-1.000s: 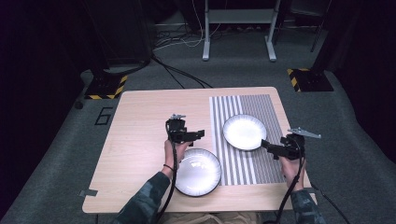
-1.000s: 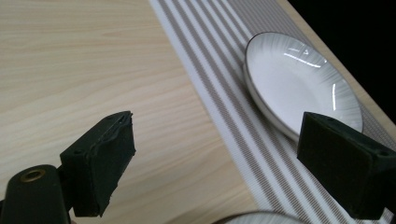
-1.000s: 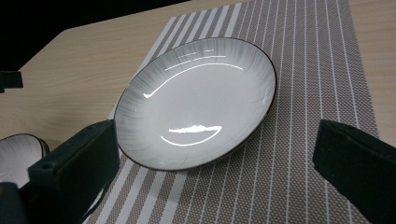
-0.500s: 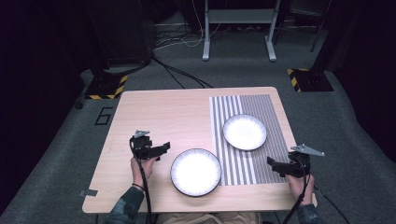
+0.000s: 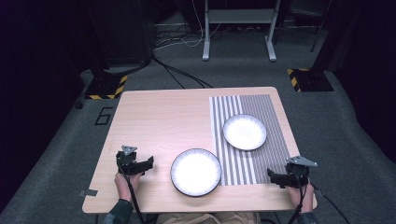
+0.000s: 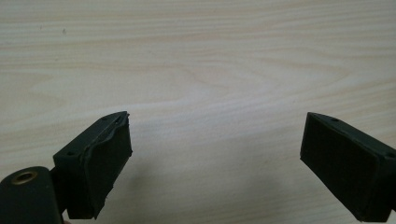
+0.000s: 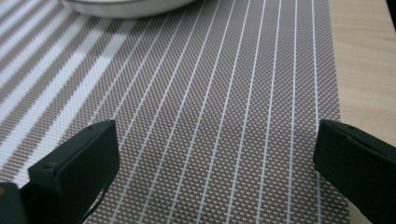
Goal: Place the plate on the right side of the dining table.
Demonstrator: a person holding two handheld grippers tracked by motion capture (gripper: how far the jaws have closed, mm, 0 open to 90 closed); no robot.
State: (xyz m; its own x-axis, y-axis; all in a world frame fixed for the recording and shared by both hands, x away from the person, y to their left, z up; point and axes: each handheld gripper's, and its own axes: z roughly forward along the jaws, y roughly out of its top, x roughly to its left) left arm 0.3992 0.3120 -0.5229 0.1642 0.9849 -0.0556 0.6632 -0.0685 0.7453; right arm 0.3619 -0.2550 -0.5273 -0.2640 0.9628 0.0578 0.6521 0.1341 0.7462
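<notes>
Both grippers sit near the front edge of the counter (image 5: pixel 159 116), jaws spread wide with nothing in them. The left gripper (image 5: pixel 148 164) has bare pale wood grain ahead of it, lots of free room; the near plate (image 5: pixel 195 171) lies just to its right, not touching. The right gripper (image 5: pixel 272 176) hovers over the near corner of the striped mat (image 5: pixel 252 158), a woven, ribbed texture, with the far plate (image 5: pixel 244 132) ahead on that mat. Both plates are round, glossy white with dark rims.
</notes>
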